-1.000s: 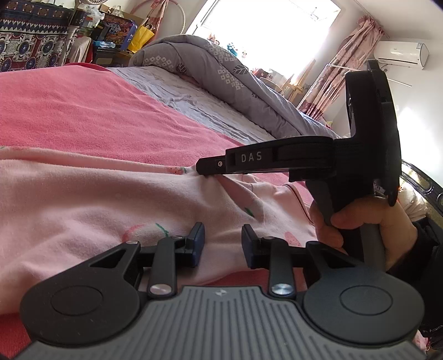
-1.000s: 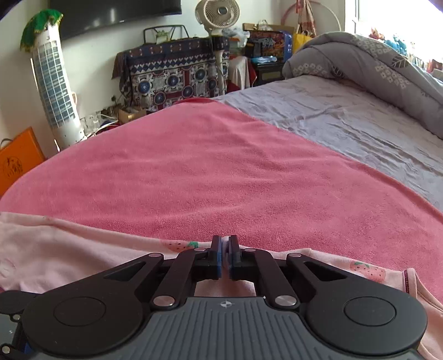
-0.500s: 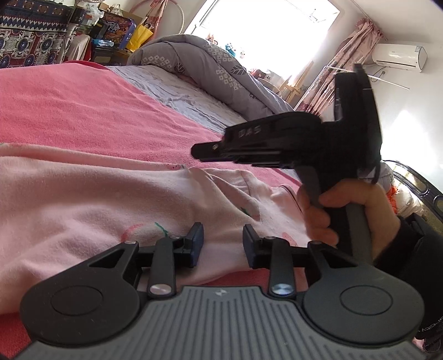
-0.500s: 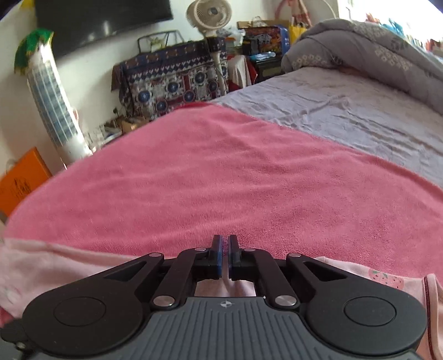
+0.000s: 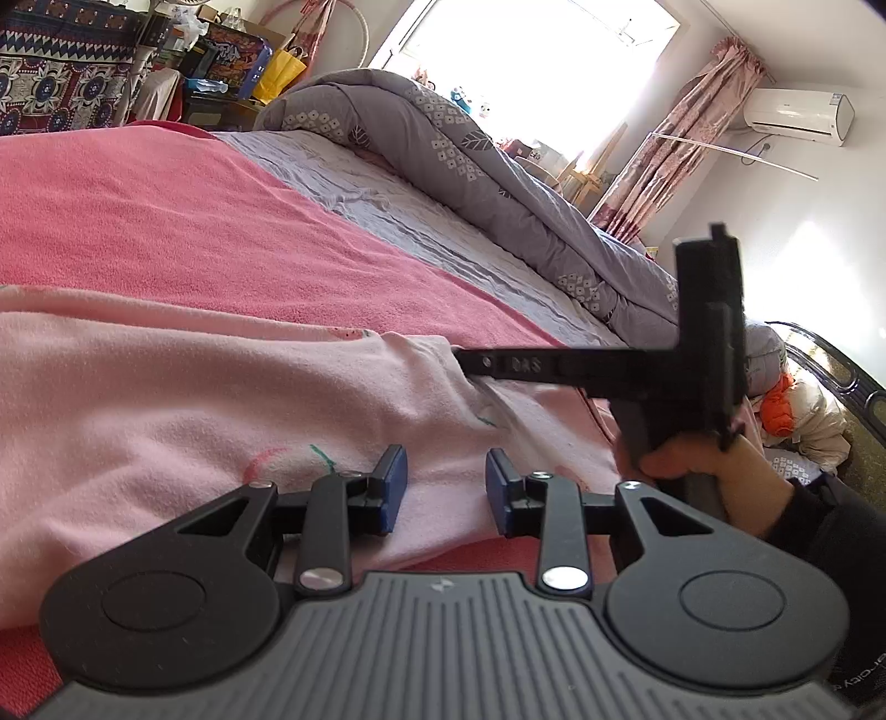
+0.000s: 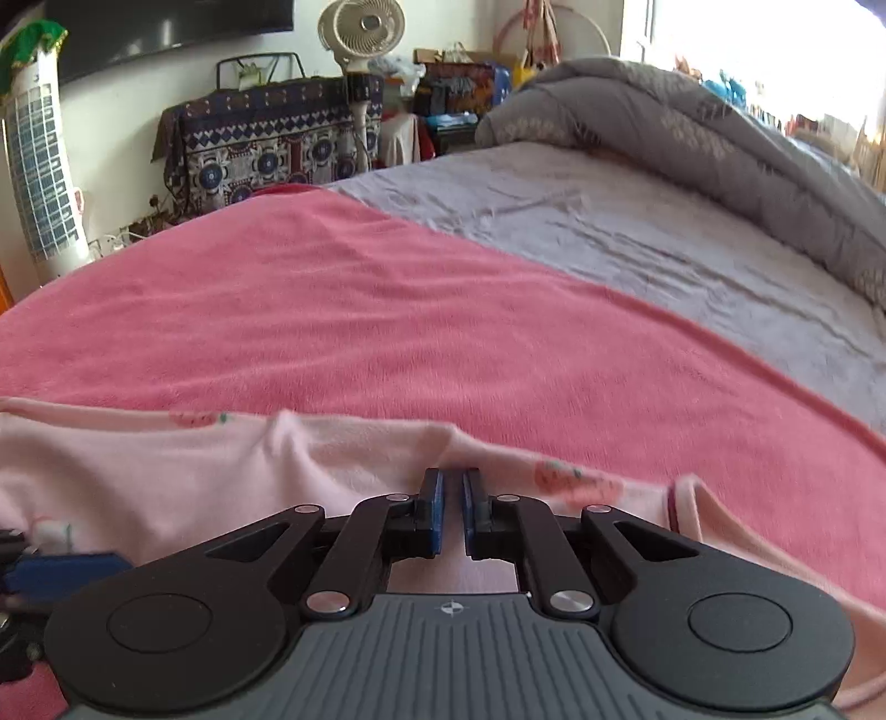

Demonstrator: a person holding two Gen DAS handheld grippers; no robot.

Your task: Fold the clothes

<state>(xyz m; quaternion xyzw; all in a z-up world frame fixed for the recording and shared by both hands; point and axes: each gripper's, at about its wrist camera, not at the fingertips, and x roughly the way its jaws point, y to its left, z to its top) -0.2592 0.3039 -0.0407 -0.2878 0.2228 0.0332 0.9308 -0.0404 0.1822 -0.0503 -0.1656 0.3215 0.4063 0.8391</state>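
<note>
Hovering low over the pink strawberry-print garment, the left gripper is held with its blue pads wide apart, and nothing is pinched between them. The cloth is seen bunched up just past the fingertips. The right gripper is held by a hand on the right of the left view, with its tips pushed into a fold of the garment. In the right wrist view its blue pads are seen a small way apart, with pink cloth showing in the gap. It cannot be told if the cloth is gripped. The garment is spread across the near edge of a red-pink blanket. A grey sheet and a rolled grey quilt are seen farther off. A standing fan and a patterned cloth are seen by the far wall.
</note>
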